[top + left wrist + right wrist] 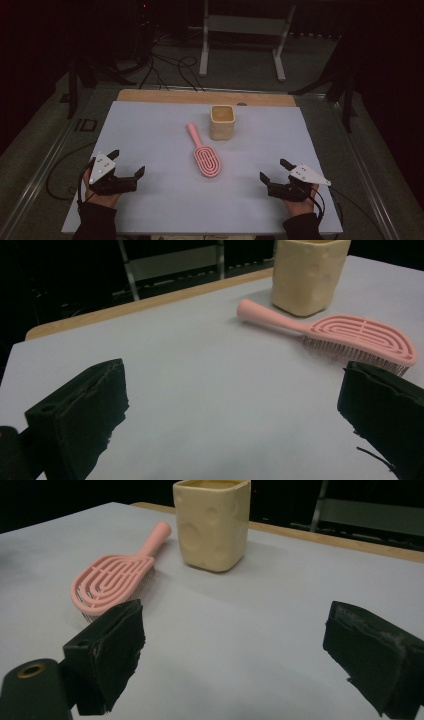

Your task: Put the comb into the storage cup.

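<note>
A pink hairbrush point(204, 153) lies bristles down in the middle of the white table top point(150, 125), handle pointing away. Just behind it stands a cream square cup point(222, 122), upright and open at the top. My left gripper point(128, 163) rests near the front left with its jaws wide apart and nothing between them. My right gripper point(274, 170) sits near the front right, open and empty too. In the left gripper view the hairbrush point(345, 332) and the cup point(307, 272) lie ahead to the right. The right gripper view has the hairbrush point(115, 577) and the cup point(212, 522) ahead to the left.
A wooden strip point(200, 96) runs along the table's far edge. Behind the table stands a metal frame point(245, 35), with cables point(170, 70) on the floor. The room around is dark.
</note>
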Demonstrator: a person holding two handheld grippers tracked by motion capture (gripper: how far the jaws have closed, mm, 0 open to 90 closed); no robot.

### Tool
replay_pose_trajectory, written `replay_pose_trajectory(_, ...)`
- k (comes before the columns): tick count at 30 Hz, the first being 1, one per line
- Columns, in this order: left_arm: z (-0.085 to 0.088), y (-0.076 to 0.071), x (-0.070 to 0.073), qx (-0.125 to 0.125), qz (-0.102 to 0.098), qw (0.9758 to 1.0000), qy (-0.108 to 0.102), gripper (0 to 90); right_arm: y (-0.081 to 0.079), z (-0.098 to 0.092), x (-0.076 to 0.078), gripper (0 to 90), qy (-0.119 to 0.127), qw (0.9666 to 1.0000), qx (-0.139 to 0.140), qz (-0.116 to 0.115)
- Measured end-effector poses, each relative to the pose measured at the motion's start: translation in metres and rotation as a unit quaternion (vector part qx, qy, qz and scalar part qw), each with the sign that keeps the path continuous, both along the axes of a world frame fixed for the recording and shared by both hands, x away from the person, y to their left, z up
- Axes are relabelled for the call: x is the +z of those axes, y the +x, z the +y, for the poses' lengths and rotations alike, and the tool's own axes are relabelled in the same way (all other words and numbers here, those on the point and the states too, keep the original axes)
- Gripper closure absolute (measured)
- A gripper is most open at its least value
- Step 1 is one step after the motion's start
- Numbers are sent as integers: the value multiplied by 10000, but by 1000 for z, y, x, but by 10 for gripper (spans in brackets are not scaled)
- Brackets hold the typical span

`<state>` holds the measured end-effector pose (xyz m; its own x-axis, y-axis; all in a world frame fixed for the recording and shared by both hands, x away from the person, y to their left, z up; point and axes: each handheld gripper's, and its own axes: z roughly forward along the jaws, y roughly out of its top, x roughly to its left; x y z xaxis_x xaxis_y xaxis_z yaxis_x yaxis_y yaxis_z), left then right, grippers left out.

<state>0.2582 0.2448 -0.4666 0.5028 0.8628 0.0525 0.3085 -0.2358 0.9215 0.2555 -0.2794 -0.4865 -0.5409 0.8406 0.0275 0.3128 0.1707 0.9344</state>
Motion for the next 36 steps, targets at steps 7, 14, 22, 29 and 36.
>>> replay_pose_trajectory(7,-5,6,8,-84,-70,9999,-8,5,0,2,-1,94,6,10000,11,-7)
replay_pose_trajectory(14,-10,10,17,-165,-154,9997,2,7,0,2,-1,94,50,10000,-8,-15)
replay_pose_trajectory(22,-19,18,24,-299,-215,9993,53,7,1,1,-2,94,66,10000,-8,-20)
replay_pose_trajectory(29,-25,23,29,-333,-249,9991,58,7,1,1,-2,94,60,10000,-7,-7)
replay_pose_trajectory(36,-31,31,34,-419,-222,9989,67,7,1,2,-2,94,56,10000,-6,-10)
